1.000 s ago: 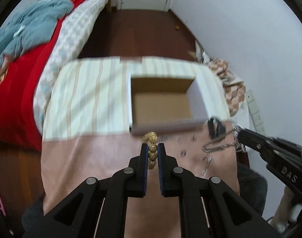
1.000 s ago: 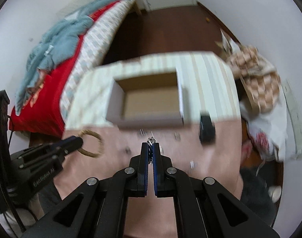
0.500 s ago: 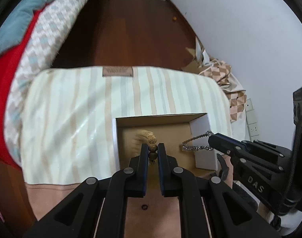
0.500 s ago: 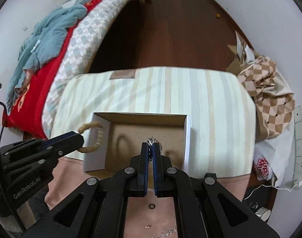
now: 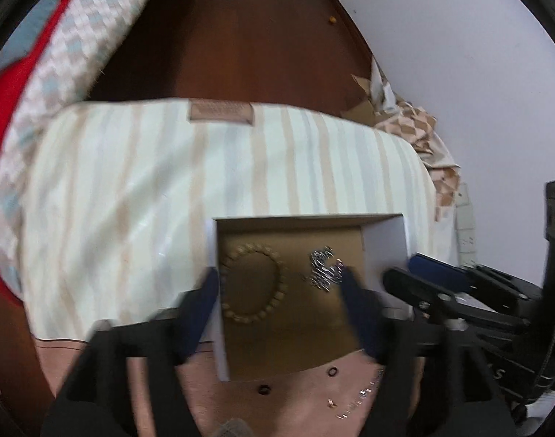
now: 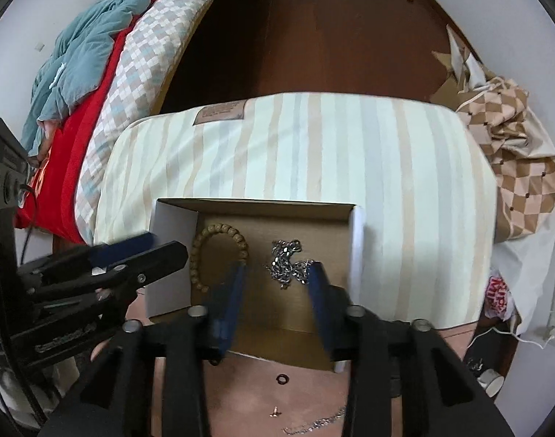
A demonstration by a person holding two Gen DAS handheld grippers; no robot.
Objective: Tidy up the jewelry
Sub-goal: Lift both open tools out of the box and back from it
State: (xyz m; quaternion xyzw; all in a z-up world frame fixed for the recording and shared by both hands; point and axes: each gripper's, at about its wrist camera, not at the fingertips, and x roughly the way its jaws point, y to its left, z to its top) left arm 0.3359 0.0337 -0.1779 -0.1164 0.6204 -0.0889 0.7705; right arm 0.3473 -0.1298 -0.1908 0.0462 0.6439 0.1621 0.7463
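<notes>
An open cardboard box (image 5: 385, 244) (image 6: 171, 255) stands on a striped cloth. A wooden bead bracelet (image 5: 253, 284) (image 6: 219, 251) lies in its left half. A silver chain (image 5: 324, 267) (image 6: 288, 260) lies in its right half. My left gripper (image 5: 279, 280) is open and empty above the bracelet. My right gripper (image 6: 277, 273) is open and empty above the chain. Each gripper also shows from the side in the other's view, the right one (image 5: 423, 276) and the left one (image 6: 153, 247).
Small rings (image 5: 332, 371) (image 6: 281, 378), a stud (image 6: 275, 410) and another thin chain (image 6: 313, 424) lie on the pink surface in front of the box. A bed (image 6: 95, 54) is at left, a checked bag (image 6: 514, 167) at right, dark wood floor beyond.
Both grippers have opened over the box. The bracelet and the chain have dropped from them and now lie on the box floor.
</notes>
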